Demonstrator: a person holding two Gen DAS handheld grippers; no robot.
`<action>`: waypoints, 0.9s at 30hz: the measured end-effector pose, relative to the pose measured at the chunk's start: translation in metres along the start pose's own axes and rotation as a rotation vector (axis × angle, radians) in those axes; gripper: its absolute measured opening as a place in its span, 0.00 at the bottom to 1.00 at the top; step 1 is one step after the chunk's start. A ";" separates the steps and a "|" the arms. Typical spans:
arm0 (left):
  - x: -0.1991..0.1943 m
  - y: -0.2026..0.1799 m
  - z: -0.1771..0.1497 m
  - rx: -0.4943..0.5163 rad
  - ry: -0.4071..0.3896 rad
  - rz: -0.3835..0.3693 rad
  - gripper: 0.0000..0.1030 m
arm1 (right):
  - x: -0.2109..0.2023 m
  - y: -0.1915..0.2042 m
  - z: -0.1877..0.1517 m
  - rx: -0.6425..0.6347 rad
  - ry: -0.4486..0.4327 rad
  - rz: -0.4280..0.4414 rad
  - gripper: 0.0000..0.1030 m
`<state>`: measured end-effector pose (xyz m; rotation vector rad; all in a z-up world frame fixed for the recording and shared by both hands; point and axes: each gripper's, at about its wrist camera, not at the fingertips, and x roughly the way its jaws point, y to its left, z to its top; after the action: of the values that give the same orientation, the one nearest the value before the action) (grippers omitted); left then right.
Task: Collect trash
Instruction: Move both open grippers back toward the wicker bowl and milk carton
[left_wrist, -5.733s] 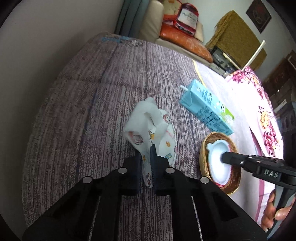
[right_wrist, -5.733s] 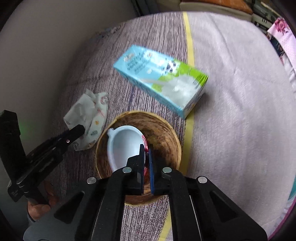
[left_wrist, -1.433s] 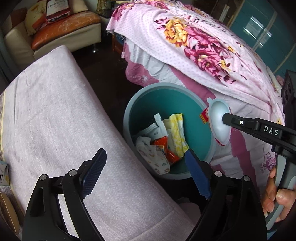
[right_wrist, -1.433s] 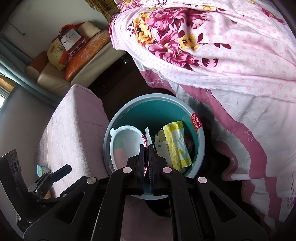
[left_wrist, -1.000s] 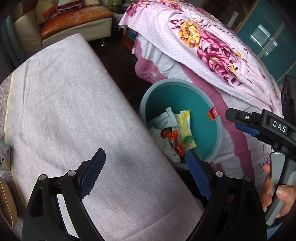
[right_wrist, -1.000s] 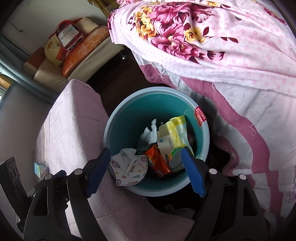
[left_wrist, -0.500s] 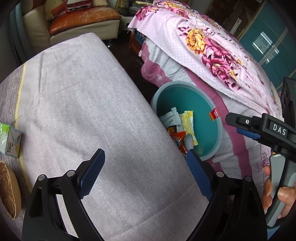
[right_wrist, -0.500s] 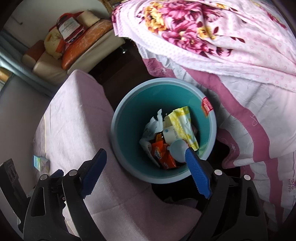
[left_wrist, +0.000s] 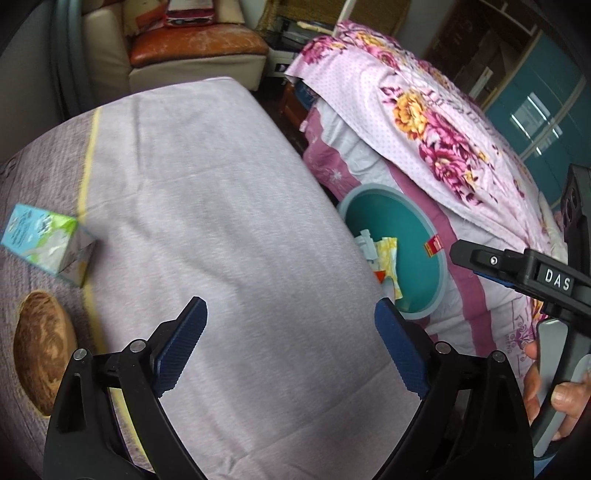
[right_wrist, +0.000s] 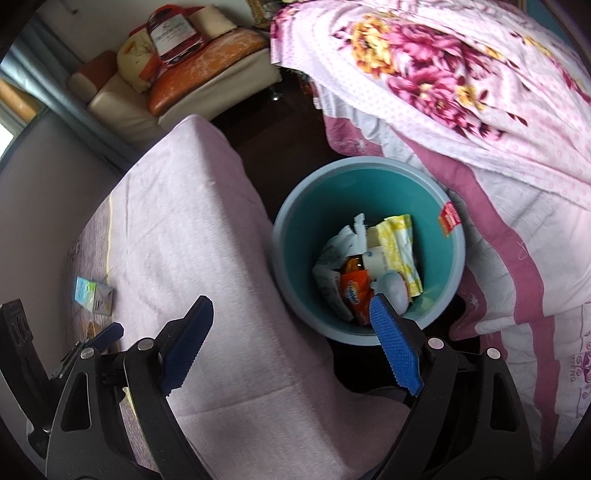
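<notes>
While both of our tongs hang wide apart with nothing in them, we look for the next piece of trash. The left tongs (left_wrist: 290, 349) sit over the pale cloth on the bench (left_wrist: 221, 206). The right tongs (right_wrist: 291, 345) sit by the bench edge, next to the trash bin (right_wrist: 295, 206).

The one thing we think we must pick up now is the milk carton (left_wrist: 46, 243). In the left view it lies at about 10 o'clock from the left tongs, well apart from them. It rests flat on its side, and its long side seems to run from 10 o'clock to 4 o'clock. Just under it, at 9 o'clock, sits a round woven bowl (left_wrist: 42, 354), which looks bare inside.

In the right view the carton (right_wrist: 92, 291) is tiny and far off at 9 o'clock, past the left tool. So we judge that the left hand is nearer to it and should go.

We count one carton, one bowl and one bin. The bin stands on the floor between the bench and the flowery bed cover (right_wrist: 461, 74). Inside it we see a small heap: white paper, a yellow wrapper (right_wrist: 400, 243), an orange packet (right_wrist: 352, 290) and a white plastic cup (right_wrist: 395, 290). We cannot count every scrap in there.
</notes>
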<state>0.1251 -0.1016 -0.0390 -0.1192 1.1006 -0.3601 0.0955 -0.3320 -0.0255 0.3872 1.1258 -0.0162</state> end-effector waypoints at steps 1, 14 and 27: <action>-0.003 0.005 -0.001 -0.008 -0.004 0.002 0.90 | 0.000 0.003 -0.001 -0.008 -0.002 -0.002 0.80; -0.063 0.115 -0.027 -0.156 -0.095 0.097 0.90 | 0.015 0.098 -0.018 -0.261 0.046 -0.007 0.80; -0.067 0.218 -0.066 -0.331 -0.062 0.165 0.90 | 0.040 0.174 -0.034 -0.371 0.116 -0.008 0.80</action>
<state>0.0883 0.1305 -0.0709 -0.3286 1.0930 -0.0238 0.1191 -0.1523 -0.0221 0.0526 1.2162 0.2075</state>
